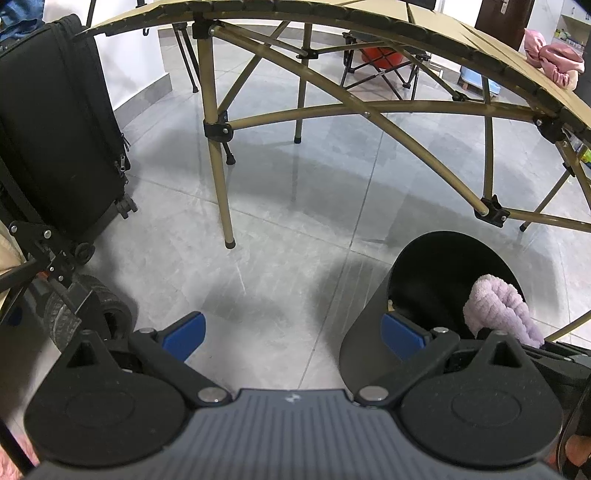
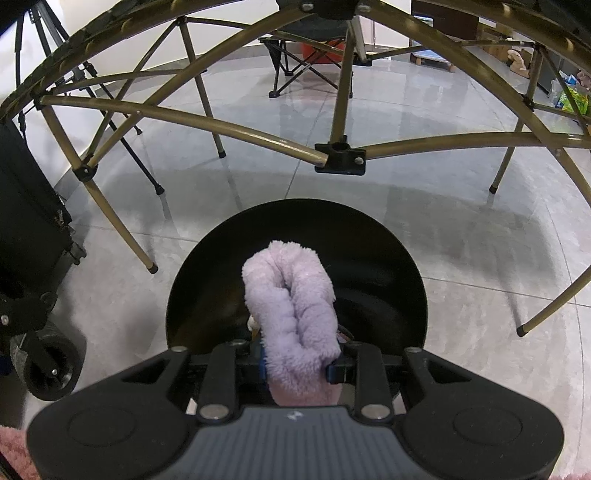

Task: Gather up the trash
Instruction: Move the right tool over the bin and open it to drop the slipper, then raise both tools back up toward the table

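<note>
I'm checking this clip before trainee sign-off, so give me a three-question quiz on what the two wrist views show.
1. True or false: the right gripper is shut on the purple fluffy cloth.
2. What lies under the cloth? A) black bin B) suitcase C) folding table
3. Fill in: the left gripper is ____, with nothing between its fingers.

Key: 1 true; 2 A; 3 open.
</note>
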The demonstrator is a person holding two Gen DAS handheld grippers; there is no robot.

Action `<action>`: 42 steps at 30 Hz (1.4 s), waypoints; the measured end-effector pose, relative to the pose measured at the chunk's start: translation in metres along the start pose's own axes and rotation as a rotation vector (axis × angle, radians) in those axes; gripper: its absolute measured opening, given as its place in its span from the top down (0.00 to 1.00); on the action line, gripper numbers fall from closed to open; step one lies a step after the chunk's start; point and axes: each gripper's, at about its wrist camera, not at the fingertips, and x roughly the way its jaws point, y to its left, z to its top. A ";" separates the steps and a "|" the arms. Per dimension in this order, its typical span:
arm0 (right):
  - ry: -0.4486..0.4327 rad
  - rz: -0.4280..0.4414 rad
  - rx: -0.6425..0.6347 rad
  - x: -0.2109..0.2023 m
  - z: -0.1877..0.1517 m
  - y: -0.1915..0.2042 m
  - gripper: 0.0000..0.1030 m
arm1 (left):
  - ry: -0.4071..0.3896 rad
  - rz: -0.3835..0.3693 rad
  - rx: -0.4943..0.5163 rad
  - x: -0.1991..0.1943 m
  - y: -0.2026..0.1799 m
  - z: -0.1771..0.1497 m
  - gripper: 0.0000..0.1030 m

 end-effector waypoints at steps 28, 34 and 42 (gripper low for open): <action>-0.124 -0.030 0.004 -0.028 0.006 -0.007 0.00 | -0.049 -0.046 0.016 -0.013 -0.009 -0.003 0.00; -0.205 -0.033 -0.009 -0.051 0.008 -0.011 0.00 | -0.136 -0.022 0.020 -0.026 -0.014 -0.001 0.00; -0.327 -0.010 -0.004 -0.088 0.018 -0.023 0.00 | -0.250 -0.051 0.025 -0.057 -0.024 0.004 0.00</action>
